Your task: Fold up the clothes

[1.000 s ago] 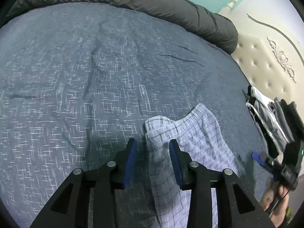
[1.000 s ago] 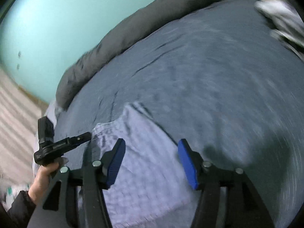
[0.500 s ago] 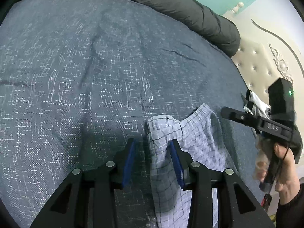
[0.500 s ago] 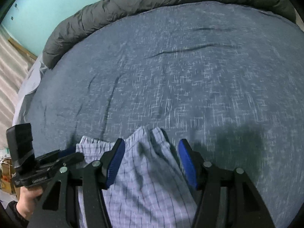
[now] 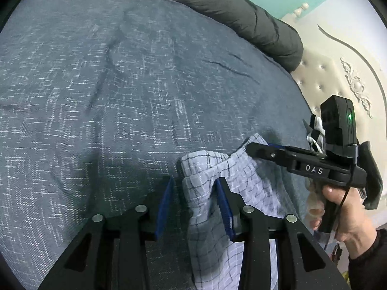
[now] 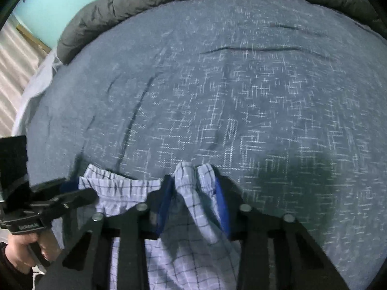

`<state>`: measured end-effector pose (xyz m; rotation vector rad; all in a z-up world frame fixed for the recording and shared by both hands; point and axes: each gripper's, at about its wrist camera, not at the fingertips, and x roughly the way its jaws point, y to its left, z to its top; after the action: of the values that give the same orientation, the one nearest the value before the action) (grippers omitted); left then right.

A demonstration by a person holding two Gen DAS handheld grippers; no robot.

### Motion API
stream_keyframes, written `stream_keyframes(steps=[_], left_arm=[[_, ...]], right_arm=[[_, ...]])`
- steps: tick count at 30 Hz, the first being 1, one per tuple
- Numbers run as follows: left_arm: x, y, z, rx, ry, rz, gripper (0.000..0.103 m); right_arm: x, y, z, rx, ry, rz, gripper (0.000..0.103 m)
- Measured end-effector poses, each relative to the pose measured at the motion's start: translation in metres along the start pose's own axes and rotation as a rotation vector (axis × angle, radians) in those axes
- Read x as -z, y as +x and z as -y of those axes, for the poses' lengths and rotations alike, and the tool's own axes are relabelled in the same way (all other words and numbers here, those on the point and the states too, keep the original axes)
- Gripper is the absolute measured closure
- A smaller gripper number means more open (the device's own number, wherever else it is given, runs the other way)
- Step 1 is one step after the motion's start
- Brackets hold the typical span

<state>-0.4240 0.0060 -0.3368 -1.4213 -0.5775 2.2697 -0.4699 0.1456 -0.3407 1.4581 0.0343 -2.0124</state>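
Note:
A light blue checked garment (image 5: 241,176) with an elastic waistband (image 6: 121,186) lies at the near edge of the blue-grey bed cover (image 5: 96,96). My left gripper (image 5: 195,180) straddles one bunched corner of the waistband. Its jaws are closing, the cloth touches the right pad and a gap shows at the left pad. My right gripper (image 6: 193,178) is closing on the other bunched corner, and fabric fills the space between its blue pads. Each gripper shows in the other's view, held by a hand: the right gripper (image 5: 256,148) and the left gripper (image 6: 79,193).
A rolled dark grey duvet (image 5: 229,2) runs along the far side of the bed. A cream tufted headboard (image 5: 321,77) stands to the right, with a pile of other clothes (image 5: 316,130) in front of it. Pale floor (image 6: 14,55) lies beyond the bed's left edge.
The right gripper swung in over the garment, dropped to the waistband, and its jaws narrowed around the fabric. The left gripper stayed put and its jaws narrowed a little.

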Motion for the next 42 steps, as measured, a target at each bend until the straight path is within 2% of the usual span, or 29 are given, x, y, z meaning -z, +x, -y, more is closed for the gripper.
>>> stream_keyframes(steps=[1, 4, 11, 18, 23, 30, 42], left_arm=[[0.001, -0.002, 0.002, -0.002, 0.005, 0.004, 0.08], [0.002, -0.011, 0.013, -0.005, 0.029, 0.023, 0.087], [0.009, -0.064, 0.06, -0.001, 0.1, 0.095, 0.088], [0.019, -0.134, 0.132, 0.012, 0.172, 0.176, 0.088], [0.025, -0.175, 0.189, -0.015, 0.241, 0.224, 0.088], [0.032, -0.223, 0.266, -0.011, 0.315, 0.286, 0.088], [0.06, -0.252, 0.375, 0.033, 0.445, 0.309, 0.088]], right_arm=[[0.002, -0.002, 0.001, -0.02, 0.004, 0.012, 0.082], [0.01, -0.013, 0.0, -0.061, -0.006, 0.059, 0.087], [0.033, -0.089, -0.005, -0.146, -0.049, 0.234, 0.088], [0.055, -0.178, -0.018, -0.177, -0.097, 0.389, 0.088], [0.064, -0.24, -0.031, -0.156, -0.14, 0.466, 0.088], [0.083, -0.328, -0.035, -0.121, -0.165, 0.561, 0.088], [0.126, -0.426, -0.014, -0.041, -0.162, 0.655, 0.088]])
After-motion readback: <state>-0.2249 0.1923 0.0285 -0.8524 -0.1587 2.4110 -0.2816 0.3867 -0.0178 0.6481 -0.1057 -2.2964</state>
